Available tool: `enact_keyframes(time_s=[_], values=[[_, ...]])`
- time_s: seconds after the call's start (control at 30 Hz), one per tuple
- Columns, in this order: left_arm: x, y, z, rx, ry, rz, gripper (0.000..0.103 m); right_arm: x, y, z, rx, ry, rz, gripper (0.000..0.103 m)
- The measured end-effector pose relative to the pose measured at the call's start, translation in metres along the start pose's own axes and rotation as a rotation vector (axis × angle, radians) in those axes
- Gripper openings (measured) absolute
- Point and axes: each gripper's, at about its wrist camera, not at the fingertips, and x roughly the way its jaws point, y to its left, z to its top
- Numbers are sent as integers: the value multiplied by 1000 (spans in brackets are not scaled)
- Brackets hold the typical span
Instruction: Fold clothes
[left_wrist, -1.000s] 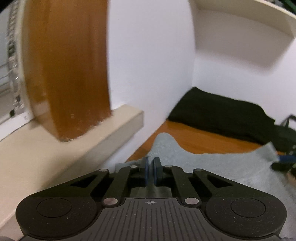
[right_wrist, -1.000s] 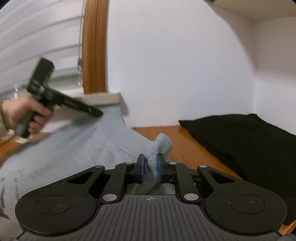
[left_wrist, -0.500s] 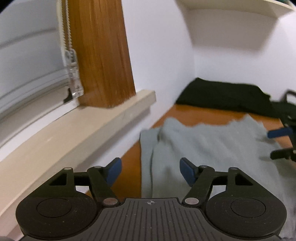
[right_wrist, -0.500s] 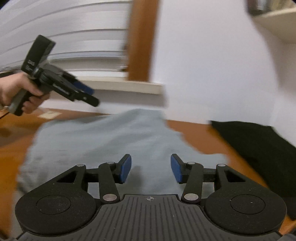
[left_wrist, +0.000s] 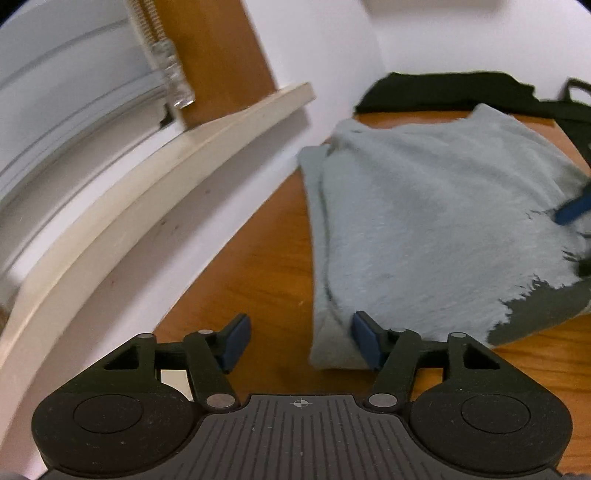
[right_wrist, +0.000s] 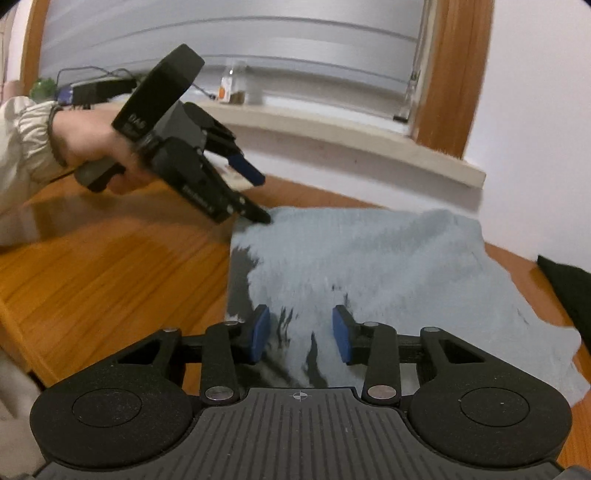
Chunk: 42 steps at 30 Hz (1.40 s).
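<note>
Grey garment (left_wrist: 424, 221) flat on wooden table (left_wrist: 251, 280), long axis seemingly toward wall; both hand-held grippers apart, empty.

home: window sill (right_wrist: 332, 127), blinds (right_wrist: 229, 33), wooden table (right_wrist: 92, 266)

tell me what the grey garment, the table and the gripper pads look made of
Grey garment: soft knit or fleece, matte, slightly fuzzy where it drapes. Table: wood or wood veneer, visible grain lines, glossy orange-brown finish. Pads: blue, matte, probably rubber or foam; too blurred to be sure.
</note>
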Motion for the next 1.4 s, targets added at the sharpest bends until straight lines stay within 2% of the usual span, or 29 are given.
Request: enact_keyframes(time_s=[0.07, 0.2, 0.27, 0.37, 0.6, 0.77, 0.83, 0.9, 1.03, 1.17, 1.23, 1.27, 1.3, 1.37, 1.4], values=[[-3, 1, -2, 5, 6, 14, 66, -6, 1, -1, 9, 14, 0, 39], [-18, -8, -3, 84, -21, 66, 66, -17, 7, 1, -15, 34, -8, 40], [-31, -14, 0, 116, -45, 60, 68, -21, 13, 1, -33, 42, -10, 41], [-50, -31, 5, 181, -70, 58, 71, -27, 21, 0, -53, 55, -5, 48], [-72, -74, -5, 311, -66, -16, 72, -22, 31, -19, -85, 156, -54, 49], [-61, -92, -13, 350, -44, -43, 71, -23, 26, -25, -94, 156, -79, 47], [-56, -96, -15, 353, -38, -42, 71, -22, 22, -26, -98, 156, -71, 36], [-52, -97, -15, 364, -38, -31, 71, -23, 23, -26, -116, 147, -85, 19], [-43, -97, -10, 380, -38, -3, 71, -37, 23, -15, -138, 76, -132, 15], [-33, -90, -3, 372, -33, -39, 59, -48, 15, -7, -133, 51, -156, 15], [-32, -90, 0, 371, -25, -60, 42, -47, 15, -10, -135, 72, -146, 15], [-32, -91, 0, 379, -23, -68, 40, -46, 15, -12, -136, 83, -142, 15], [-33, -93, 0, 391, -20, -68, 33, -45, 15, -14, -137, 94, -137, 16], [-33, -96, -1, 410, -17, -66, 29, -43, 16, -17, -132, 114, -123, 19], [-33, -97, -1, 414, -17, -58, 29, -41, 18, -20, -131, 125, -116, 26]])
